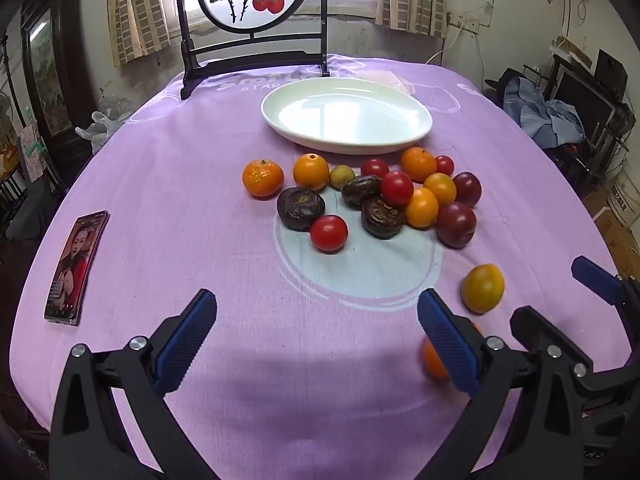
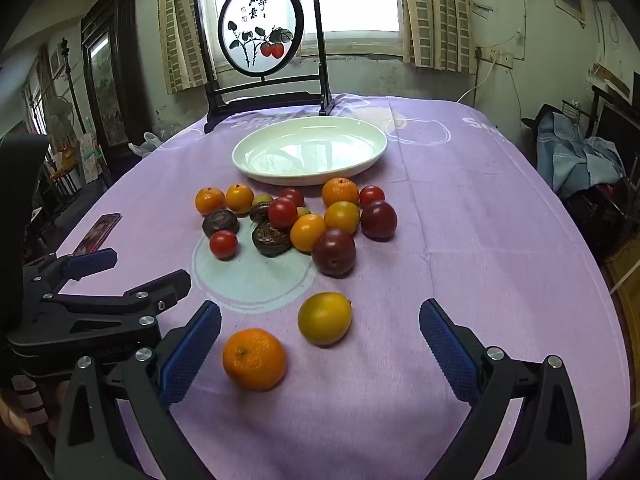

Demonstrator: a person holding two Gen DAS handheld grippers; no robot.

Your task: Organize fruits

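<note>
A white oval plate (image 1: 420, 130) (image 2: 376, 156) stands empty at the back of the purple table. In front of it lies a heap of fruit (image 1: 380, 192) (image 2: 304, 220): oranges, red tomatoes, dark plums and wrinkled dark passion fruits. Nearer, a yellow-green fruit (image 2: 325, 318) (image 1: 483, 288) and a mandarin (image 2: 255, 359) (image 1: 434, 360) lie apart from the heap. My left gripper (image 1: 316, 340) is open and empty above the cloth. My right gripper (image 2: 320, 352) is open and empty, with the mandarin and yellow-green fruit between its fingers' lines.
A phone (image 1: 76, 266) (image 2: 98, 232) lies at the table's left edge. A framed round painting on a black stand (image 1: 256, 20) (image 2: 262, 40) stands behind the plate. The left gripper shows at the left of the right wrist view (image 2: 92, 292).
</note>
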